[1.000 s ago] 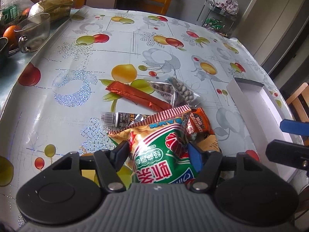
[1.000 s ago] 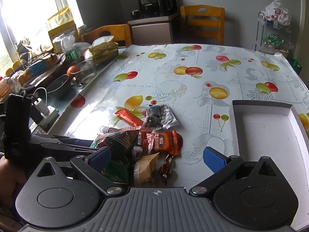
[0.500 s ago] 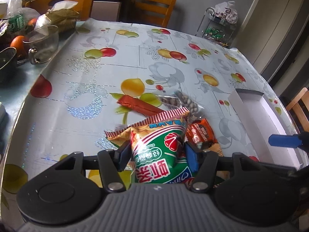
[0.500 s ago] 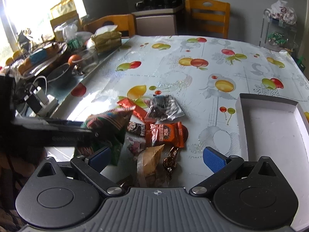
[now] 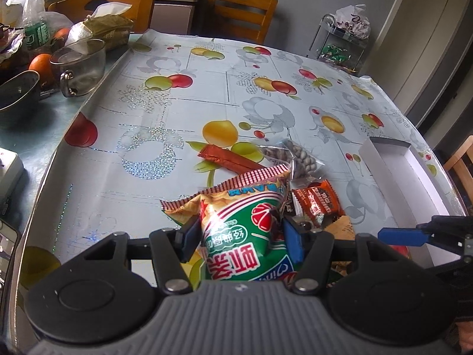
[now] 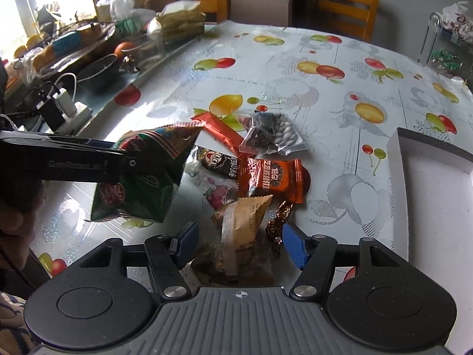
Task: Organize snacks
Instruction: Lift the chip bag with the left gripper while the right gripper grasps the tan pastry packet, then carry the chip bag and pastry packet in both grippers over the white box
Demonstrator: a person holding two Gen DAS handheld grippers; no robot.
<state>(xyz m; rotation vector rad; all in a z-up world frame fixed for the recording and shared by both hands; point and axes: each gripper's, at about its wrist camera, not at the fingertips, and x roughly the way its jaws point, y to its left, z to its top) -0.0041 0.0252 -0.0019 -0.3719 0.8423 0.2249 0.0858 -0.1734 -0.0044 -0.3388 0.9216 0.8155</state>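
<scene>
Left tongs (image 5: 241, 235) clamped on the green snack bag (image 5: 245, 230), blue pads pressing both its sides; bag lifted clear of the bench (image 5: 142, 112), long axis running straight ahead along the fingers, red-checked sealed end pointing away from the tongs and tilted up; seen from the right wrist, the same bag (image 6: 142, 183) hanging from the left tongs (image 6: 118, 159) off to the left, its pointed corner aimed towards the pile.

Right tongs (image 6: 236, 242) about half open and closing, pads not yet pressing; tan wrapped pastry (image 6: 245, 224) lying between the fingers on the bench, long axis roughly along the fingers, crimped end pointing away; small brown twisted sweet (image 6: 279, 222) just inside the right finger.

Beyond the right tongs: orange packet (image 6: 270, 180) lying crosswise, touching the pastry's far end; dark wrapped snack (image 6: 218, 161) and pink-printed clear packet (image 6: 214, 190) just left of it; further ahead the clear nut bag (image 6: 273, 134) and the long red-orange stick (image 6: 221, 131), slanting away to the left.

White tray (image 6: 397, 159) to the right of the right tongs, apart from the pile.
</scene>
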